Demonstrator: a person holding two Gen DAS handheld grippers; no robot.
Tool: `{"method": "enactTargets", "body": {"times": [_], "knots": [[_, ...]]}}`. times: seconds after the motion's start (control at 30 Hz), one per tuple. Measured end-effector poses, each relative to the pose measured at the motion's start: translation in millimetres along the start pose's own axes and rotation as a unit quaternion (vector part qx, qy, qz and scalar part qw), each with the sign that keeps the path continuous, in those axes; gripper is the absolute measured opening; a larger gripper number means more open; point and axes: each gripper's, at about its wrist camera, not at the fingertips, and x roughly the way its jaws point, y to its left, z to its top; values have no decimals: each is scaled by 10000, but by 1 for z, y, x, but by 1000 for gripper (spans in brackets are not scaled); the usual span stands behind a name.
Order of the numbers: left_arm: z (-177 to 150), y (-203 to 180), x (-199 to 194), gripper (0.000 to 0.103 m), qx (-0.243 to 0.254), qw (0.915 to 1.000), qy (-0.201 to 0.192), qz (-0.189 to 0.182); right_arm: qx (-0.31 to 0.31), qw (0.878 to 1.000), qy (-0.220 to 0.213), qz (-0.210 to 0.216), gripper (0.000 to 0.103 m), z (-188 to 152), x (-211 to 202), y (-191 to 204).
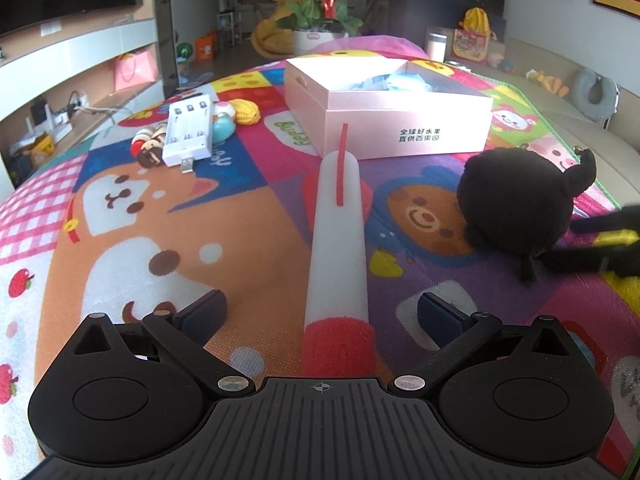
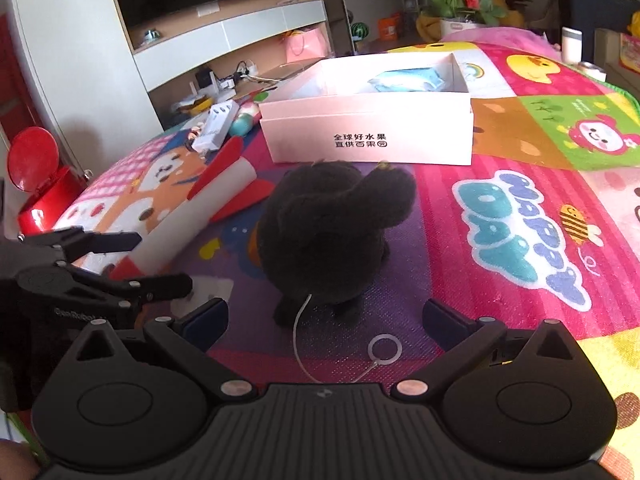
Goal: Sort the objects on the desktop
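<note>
Nearest, in the left wrist view: left gripper (image 1: 322, 312) spread to its widest, both dark pads clear of the plush rocket (image 1: 338, 248) lying between them on the play mat (image 1: 132, 240), red base toward the camera, white body running away toward the box. No contact on either side, so nothing held there.

In the right wrist view: right gripper (image 2: 326, 316) likewise spread wide, nothing pinched, aimed down at the black plush toy (image 2: 332, 232) just ahead on the mat, its thin white cord and ring (image 2: 385, 350) trailing back between the open fingers.

Judged as a pick about to begin, one toy per gripper. Best done by sliding forward until the pads flanked the thick middle of each soft body, then squeezing firmly; plush compresses, and a shallow pinch on fuzz would likely slip. Wise to keep the cord out from under the pads.

Farther off: open pink box (image 1: 404, 126), something pale blue already inside, standing beyond both toys. Probably the destination. Far left of it, a white battery charger (image 1: 188, 132) among small toys, well apart, untouched.
</note>
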Motion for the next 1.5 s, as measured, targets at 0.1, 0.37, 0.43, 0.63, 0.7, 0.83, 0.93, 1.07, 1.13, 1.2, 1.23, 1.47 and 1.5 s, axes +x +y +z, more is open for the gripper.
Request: {"method": "enactTargets", "body": {"times": [0.1,0.37,0.43,0.63,0.7,0.83,0.93,1.07,1.13,1.2,1.23,1.47,1.5], "knots": [[0,0,0,103,19,10000,-1,17,-219,9971,-674,-262,103,3,-17,5],[4,9,-10,103,-324,9992,-138,-162,-563,9960,-551,-423,77,33,21,20],[9,8,-17,95,-304,9988,-326,-176,-626,9965,-405,-369,68,35,26,21],[26,-7,-1,63,4,9997,-242,-99,-757,9940,-642,-450,67,27,7,20],[26,-12,7,62,116,9998,-162,-43,-740,9939,-684,-450,67,26,-1,18],[23,-17,10,39,225,9997,-69,-76,-694,9943,-668,-454,67,22,-12,14],[23,-21,-1,32,326,9994,-142,-49,-621,9953,-588,-447,66,18,-17,11],[38,-23,-27,32,441,9978,-494,-13,-506,9953,-697,-448,66,19,-29,8],[54,-26,-40,32,530,9959,-731,3,-448,9940,-894,-435,65,26,-40,7],[79,-31,-55,32,664,9917,-1105,4,-488,9900,-1222,-507,65,41,-55,10],[91,-32,-59,32,718,9891,-1286,-8,-541,9860,-1456,-603,65,50,-63,12],[193,-20,-20,32,-119,9872,-1545,-367,-94,9475,-2959,-1210,65,130,-92,4],[205,-19,-5,32,-233,9868,-1540,-435,45,9455,-3008,-1245,65,139,-90,-2]]}}
